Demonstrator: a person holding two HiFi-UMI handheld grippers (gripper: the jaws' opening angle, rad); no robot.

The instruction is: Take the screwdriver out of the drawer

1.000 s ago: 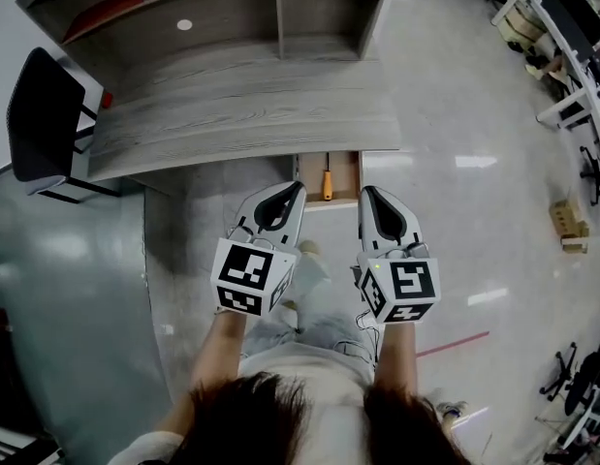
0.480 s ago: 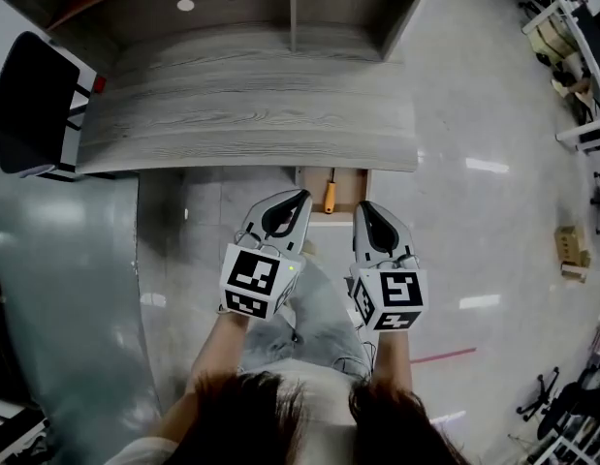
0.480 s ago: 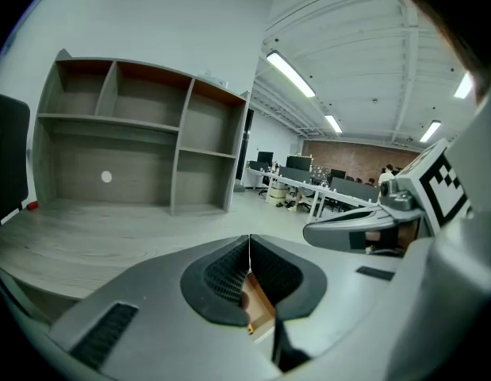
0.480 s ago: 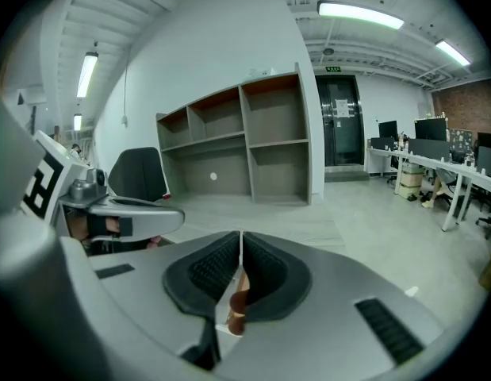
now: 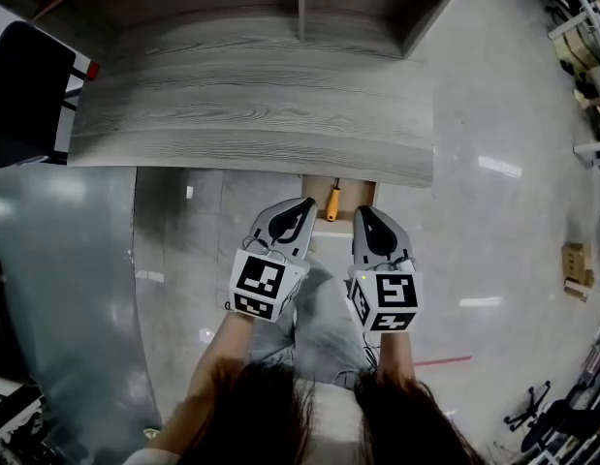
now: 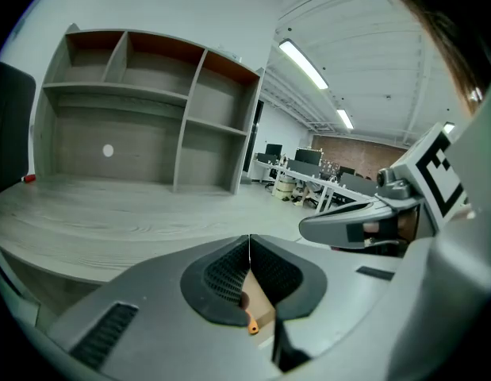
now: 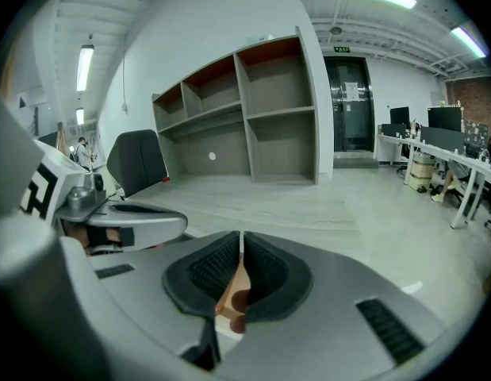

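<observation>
Ahead of my jaws, the tabletop (image 5: 251, 114) is matt grey wood-grain. Just past their tips, the drawer (image 5: 358, 194) looks like pale bare wood, and the screwdriver (image 5: 332, 203) handle is smooth orange plastic. My jaws are smooth grey plastic with black ribbed pads (image 6: 227, 276). The floor (image 5: 493, 221) beneath shines glossy.

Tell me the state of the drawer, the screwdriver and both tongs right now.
Drawer: open.
Screwdriver: lying in the drawer, untouched, orange handle toward the person.
Left tongs: shut, holding nothing.
Right tongs: shut, holding nothing.
</observation>
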